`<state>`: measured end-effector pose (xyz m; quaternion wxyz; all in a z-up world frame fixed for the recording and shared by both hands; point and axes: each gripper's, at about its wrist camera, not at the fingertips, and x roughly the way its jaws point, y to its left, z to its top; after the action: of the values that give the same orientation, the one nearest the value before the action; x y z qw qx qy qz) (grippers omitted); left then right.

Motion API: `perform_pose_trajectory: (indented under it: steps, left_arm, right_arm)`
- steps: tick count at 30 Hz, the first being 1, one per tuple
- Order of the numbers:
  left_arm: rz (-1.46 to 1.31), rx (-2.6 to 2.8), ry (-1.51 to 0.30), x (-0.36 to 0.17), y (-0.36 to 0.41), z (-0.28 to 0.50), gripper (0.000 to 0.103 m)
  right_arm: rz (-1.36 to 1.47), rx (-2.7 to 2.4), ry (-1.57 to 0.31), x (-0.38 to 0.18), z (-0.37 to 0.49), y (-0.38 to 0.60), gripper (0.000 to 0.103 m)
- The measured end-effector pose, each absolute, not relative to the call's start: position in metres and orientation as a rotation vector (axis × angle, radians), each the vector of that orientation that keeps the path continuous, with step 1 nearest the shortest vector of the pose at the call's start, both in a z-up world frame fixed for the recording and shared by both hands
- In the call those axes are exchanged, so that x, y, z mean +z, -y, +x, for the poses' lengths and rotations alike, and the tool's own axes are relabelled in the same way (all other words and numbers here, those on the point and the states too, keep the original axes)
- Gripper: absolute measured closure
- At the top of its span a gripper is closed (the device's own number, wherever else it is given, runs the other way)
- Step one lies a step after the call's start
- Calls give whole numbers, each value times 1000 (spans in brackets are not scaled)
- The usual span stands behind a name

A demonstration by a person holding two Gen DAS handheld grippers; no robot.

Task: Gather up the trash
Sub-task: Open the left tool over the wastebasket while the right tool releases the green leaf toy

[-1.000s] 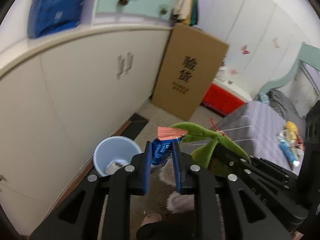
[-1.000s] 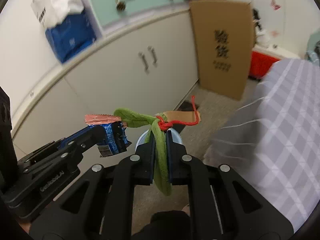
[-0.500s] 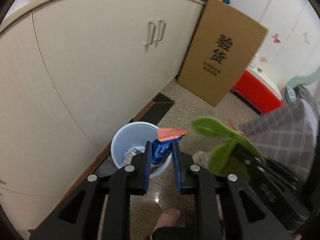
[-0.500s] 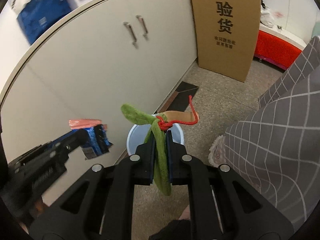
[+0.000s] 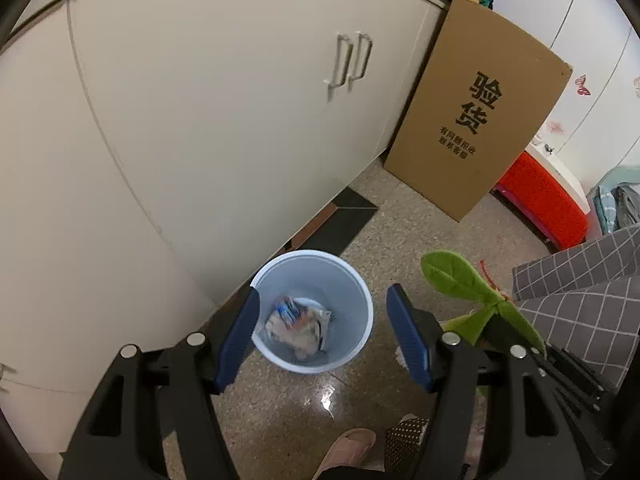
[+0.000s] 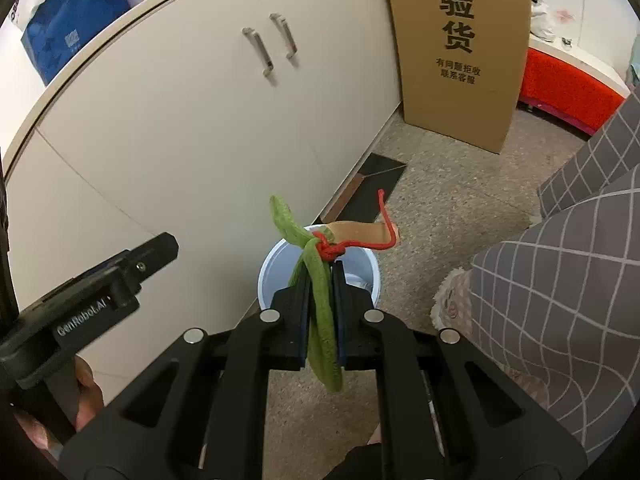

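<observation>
A pale blue bin (image 5: 352, 292) stands on the floor by the white cabinet, with crumpled wrappers (image 5: 298, 326) inside. My left gripper (image 5: 322, 334) is open and empty right above the bin. My right gripper (image 6: 320, 280) is shut on a green felt leaf piece (image 6: 322, 320) tied with red string to a tan strip (image 6: 360, 234). It hangs over the bin (image 6: 280, 268). The same leaf piece (image 5: 460, 280) shows to the right in the left wrist view. The left gripper's body (image 6: 92, 292) shows at the left of the right wrist view.
White cabinet doors (image 5: 240, 100) rise behind the bin. A tall cardboard box (image 5: 476, 116) leans against them, with a red box (image 5: 544, 204) beyond. A grey checked bedspread (image 6: 560, 280) is on the right. A slippered foot (image 5: 348, 452) is below.
My left gripper moved over the bin and opened; the blue snack wrapper it held now lies in the bin. My right gripper came closer to the bin, still holding the leaf piece.
</observation>
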<state>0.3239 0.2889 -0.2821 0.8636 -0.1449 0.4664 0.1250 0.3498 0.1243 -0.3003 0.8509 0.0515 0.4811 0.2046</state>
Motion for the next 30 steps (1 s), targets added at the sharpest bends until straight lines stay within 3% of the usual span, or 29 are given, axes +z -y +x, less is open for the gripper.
perform_pose_trajectory:
  steps: [20, 21, 22, 23, 30]
  left_arm:
    - [-386, 464, -950, -284, -348, 295, 38]
    - [-390, 477, -949, -283, -352, 293, 38]
    - [-393, 487, -948, -282, -356, 292, 38]
    - [-396, 497, -949, -282, -361, 289, 38]
    - [-413, 528, -939, -278, -373, 281, 38]
  right_arm:
    - [86, 520, -958, -283, 368, -177, 89]
    - [91, 523, -958, -284, 373, -183, 76]
    - [88, 517, -965, -285, 377, -187, 37]
    - [92, 518, -968, -286, 381, -191, 24]
    - [44, 516, -968, -287, 369, -194, 22]
